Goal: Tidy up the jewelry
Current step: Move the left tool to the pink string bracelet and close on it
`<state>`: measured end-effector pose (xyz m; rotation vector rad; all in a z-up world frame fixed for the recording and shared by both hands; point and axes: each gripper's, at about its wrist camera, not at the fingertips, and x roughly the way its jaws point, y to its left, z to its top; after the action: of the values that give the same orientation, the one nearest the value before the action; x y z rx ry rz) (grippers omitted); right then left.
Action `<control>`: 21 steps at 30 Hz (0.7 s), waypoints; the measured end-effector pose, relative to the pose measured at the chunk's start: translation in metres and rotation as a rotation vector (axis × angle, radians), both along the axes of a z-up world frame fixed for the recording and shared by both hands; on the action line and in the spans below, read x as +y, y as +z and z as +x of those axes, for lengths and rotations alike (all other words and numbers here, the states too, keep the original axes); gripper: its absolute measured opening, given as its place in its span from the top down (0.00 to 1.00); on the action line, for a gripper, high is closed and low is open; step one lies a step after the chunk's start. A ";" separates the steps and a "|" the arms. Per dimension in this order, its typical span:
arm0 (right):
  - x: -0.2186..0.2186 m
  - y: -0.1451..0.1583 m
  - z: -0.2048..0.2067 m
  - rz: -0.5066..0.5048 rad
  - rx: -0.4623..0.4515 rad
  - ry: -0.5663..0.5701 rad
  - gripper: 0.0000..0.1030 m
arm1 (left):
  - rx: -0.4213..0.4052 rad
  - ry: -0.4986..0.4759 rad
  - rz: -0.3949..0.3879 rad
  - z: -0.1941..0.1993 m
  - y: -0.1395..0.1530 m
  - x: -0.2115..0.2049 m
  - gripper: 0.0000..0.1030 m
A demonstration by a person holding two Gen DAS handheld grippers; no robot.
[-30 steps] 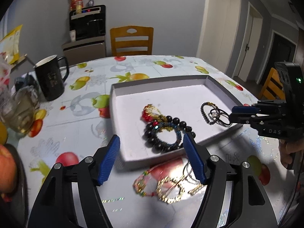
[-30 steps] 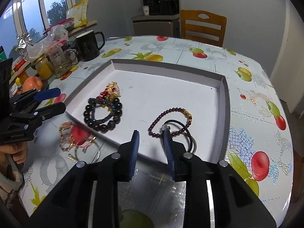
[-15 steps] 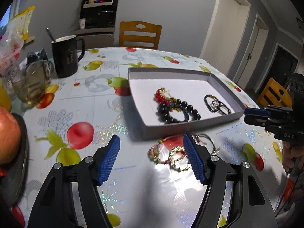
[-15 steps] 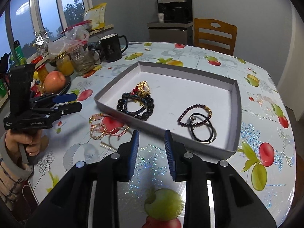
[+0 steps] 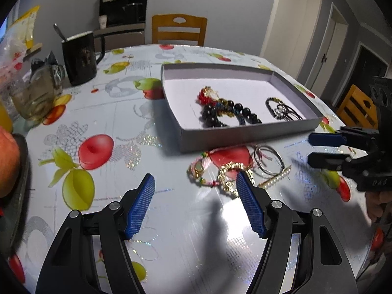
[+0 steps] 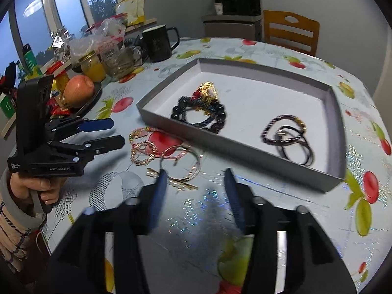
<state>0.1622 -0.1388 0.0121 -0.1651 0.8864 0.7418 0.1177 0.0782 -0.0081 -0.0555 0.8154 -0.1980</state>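
In the last second we have pulled both grippers back from the tray [image 5: 245, 134] — the right gripper [image 6: 196, 178] was at the tray's near wall with narrow jaws beside the dark bracelet and rings, and now it hangs above the table [image 5: 122, 112] with jaws opened wider and nothing between them. The left gripper [image 5: 196, 191] is also wide and empty; it has stayed so through all 3 moments. We judge that 1 drop is finished and we are lining up for the next pick.

Inside the tray lie 2 groups: the black beads [image 6: 201, 115] with gold and red pieces near the left wall, and the dark bracelet [image 6: 284, 129] with black rings [image 6: 297, 150] toward the right corner. Outside, just beside the tray's near wall, the loose pile [image 5: 230, 169] is left — a pink cord, a gold chain, silver hoops and a pearl clip [image 6: 176, 182].

The pile sits between the 2 grippers, close to both. The tray wall stands right behind it, so we think a low approach from the near table edge is safest. To the left, the mug [image 5: 80, 58], glass [image 5: 34, 98] and apple [image 6: 79, 90] crowd that side of the table; the near side has free room.
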 end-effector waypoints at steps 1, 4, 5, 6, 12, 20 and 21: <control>0.004 -0.002 0.000 -0.003 0.004 0.006 0.50 | -0.005 0.001 -0.001 -0.001 0.000 0.001 0.32; 0.016 -0.008 0.005 -0.016 0.012 0.015 0.44 | -0.004 0.001 0.000 -0.003 0.000 0.001 0.32; 0.020 -0.010 0.007 -0.022 0.015 0.018 0.42 | -0.004 0.002 0.001 -0.004 0.000 0.001 0.32; 0.023 -0.012 0.009 -0.025 0.018 0.021 0.41 | -0.005 0.003 0.003 -0.005 0.000 0.000 0.32; 0.037 -0.024 0.018 -0.043 0.041 0.031 0.40 | -0.003 0.004 0.020 -0.006 0.001 -0.003 0.32; 0.045 -0.027 0.021 -0.056 0.027 0.032 0.45 | 0.021 0.014 0.003 -0.002 -0.003 0.000 0.32; 0.046 -0.027 0.020 -0.058 0.022 0.034 0.52 | 0.024 0.016 -0.002 -0.002 -0.003 0.001 0.32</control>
<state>0.1822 -0.0929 -0.0154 -0.2244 0.9284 0.7509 0.1161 0.0790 -0.0111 -0.0662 0.8381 -0.1831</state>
